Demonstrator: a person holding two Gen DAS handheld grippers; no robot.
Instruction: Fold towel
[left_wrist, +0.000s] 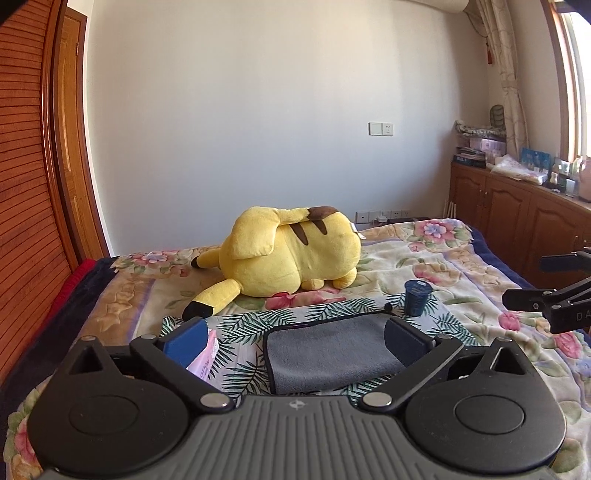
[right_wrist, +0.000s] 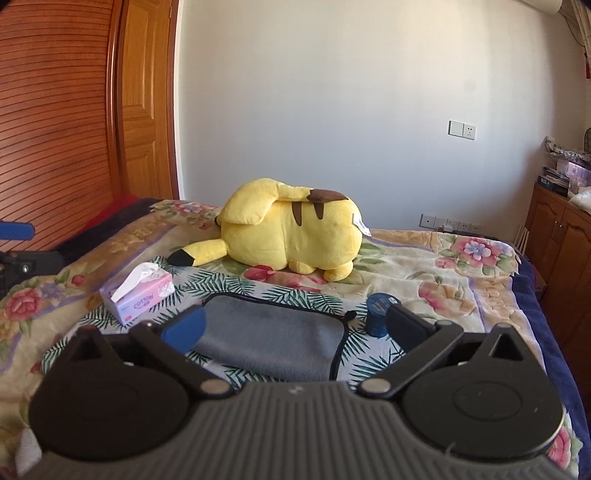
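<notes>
A grey towel (left_wrist: 328, 350) with a black hem lies folded and flat on a leaf-print cloth (left_wrist: 251, 325) on the bed. It also shows in the right wrist view (right_wrist: 273, 339). My left gripper (left_wrist: 295, 341) is open and empty, held above the bed with the towel between its fingers in view. My right gripper (right_wrist: 295, 328) is open and empty, just above the towel's near edge. The right gripper also shows at the right edge of the left wrist view (left_wrist: 550, 284).
A yellow plush toy (left_wrist: 291, 251) lies behind the towel. A dark blue cup (left_wrist: 415, 297) stands at the towel's far right corner. A pink tissue box (right_wrist: 138, 295) sits left of the towel. Wooden cabinets (left_wrist: 517, 218) line the right wall. A wooden headboard (left_wrist: 26, 184) stands left.
</notes>
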